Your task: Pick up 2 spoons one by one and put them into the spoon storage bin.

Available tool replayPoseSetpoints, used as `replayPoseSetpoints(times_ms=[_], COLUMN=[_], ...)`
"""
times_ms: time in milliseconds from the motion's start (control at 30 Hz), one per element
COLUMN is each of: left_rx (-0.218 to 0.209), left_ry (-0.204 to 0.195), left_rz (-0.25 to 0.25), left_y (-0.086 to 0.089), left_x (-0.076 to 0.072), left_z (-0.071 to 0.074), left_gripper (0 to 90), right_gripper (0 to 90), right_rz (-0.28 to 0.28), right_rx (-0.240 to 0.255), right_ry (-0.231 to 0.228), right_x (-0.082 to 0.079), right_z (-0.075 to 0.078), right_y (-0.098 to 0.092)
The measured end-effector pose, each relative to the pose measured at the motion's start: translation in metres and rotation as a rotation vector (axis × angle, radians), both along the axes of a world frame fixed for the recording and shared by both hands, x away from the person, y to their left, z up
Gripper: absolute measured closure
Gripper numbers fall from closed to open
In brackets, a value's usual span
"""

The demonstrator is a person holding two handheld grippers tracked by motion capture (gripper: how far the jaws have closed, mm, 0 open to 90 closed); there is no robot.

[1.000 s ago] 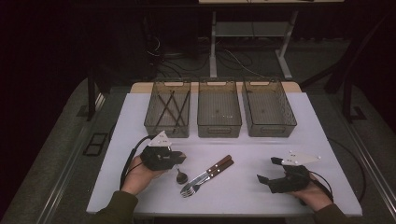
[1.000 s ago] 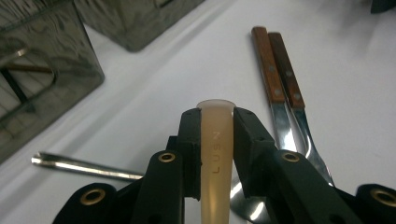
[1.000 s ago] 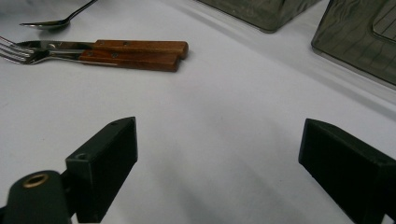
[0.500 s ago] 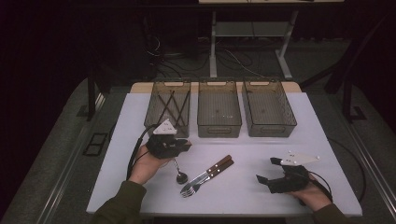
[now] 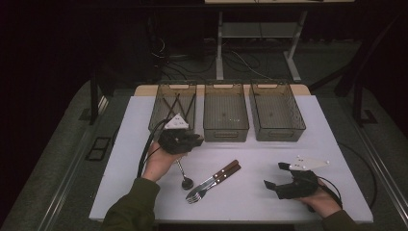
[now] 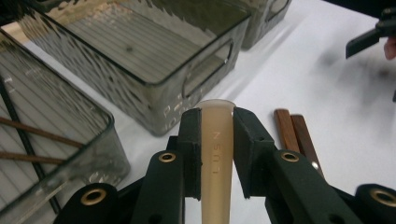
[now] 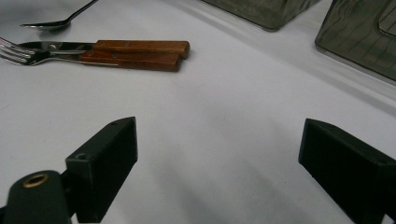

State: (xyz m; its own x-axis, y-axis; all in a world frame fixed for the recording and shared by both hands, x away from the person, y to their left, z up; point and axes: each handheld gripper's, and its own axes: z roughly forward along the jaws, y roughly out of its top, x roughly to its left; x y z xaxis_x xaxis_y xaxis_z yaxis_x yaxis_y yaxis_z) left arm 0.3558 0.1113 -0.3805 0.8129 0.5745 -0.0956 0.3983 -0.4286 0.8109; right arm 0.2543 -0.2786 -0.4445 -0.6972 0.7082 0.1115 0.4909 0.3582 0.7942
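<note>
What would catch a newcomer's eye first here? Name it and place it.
The left gripper stands near the front of the left bin, its fingers shut on a spoon by the handle, bowl hanging down. Two wooden-handled forks lie mid-table, and the right gripper rests open at the near right.

A white tabletop (image 5: 288,154) carries three clear bins (image 5: 226,115) in a row along its far side. The left bin (image 5: 168,103) holds dark sticks. Near the middle lie two wooden-handled forks (image 5: 214,180) side by side, their tines toward the near edge.
</note>
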Motion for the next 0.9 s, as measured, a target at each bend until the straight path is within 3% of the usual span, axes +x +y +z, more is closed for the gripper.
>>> replayPoseSetpoints(times_ms=[367,567,767,900], left_rx=[-0.039,-0.035,-0.071,-0.064], left_ry=[-0.011,-0.027,-0.034,-0.039], left_rz=[0.021,0.029,0.029,0.027], left_y=[-0.014,-0.024,-0.038,-0.049], left_x=[0.023,0.038,0.055,0.064], left_z=[0.004,0.013,0.020,0.024], left_gripper=[73.9,74.0,74.0,74.0], right_gripper=[11.3,11.3,11.3,11.3], right_rz=[0.002,0.001,0.000,-0.001], right_rx=[0.013,0.023,0.028,0.028], right_ry=[-0.005,-0.005,-0.006,-0.010], right_x=[-0.001,-0.001,-0.001,-0.002], right_z=[0.001,0.002,0.002,0.003], right_y=[-0.001,-0.001,-0.002,-0.002])
